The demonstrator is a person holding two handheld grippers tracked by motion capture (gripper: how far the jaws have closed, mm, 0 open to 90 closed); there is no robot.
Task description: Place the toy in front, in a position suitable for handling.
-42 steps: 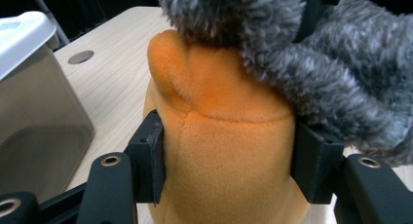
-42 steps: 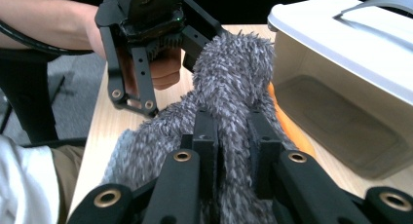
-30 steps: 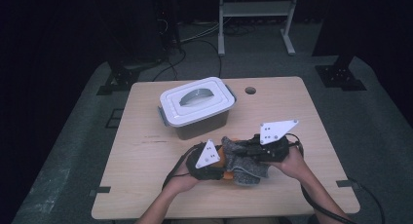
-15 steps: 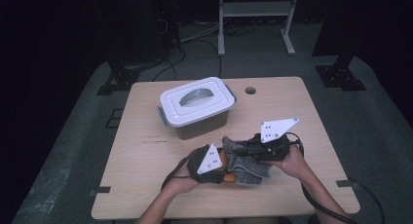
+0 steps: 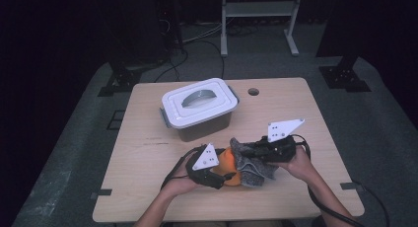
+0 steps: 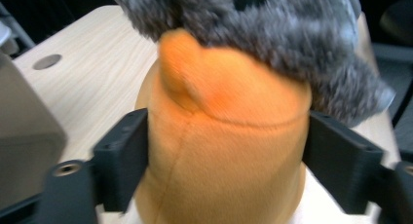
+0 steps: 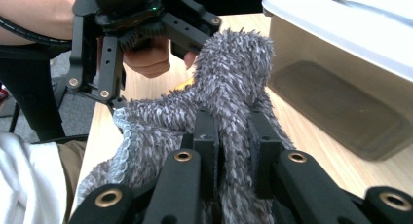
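While the wooden table [image 5: 148, 187] bears a lidded white-topped bin [image 5: 199, 108] at its middle, the orange plush toy [image 6: 224, 151] sits near the front edge; the left gripper [image 6: 224, 156], jaws just widened, brackets it; the right gripper [image 7: 233, 151] pinches the grey fuzzy cloth [image 7: 229, 83] draped over the toy.

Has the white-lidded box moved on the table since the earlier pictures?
No. The white-lidded box sits in the same place beside the table's round hole.
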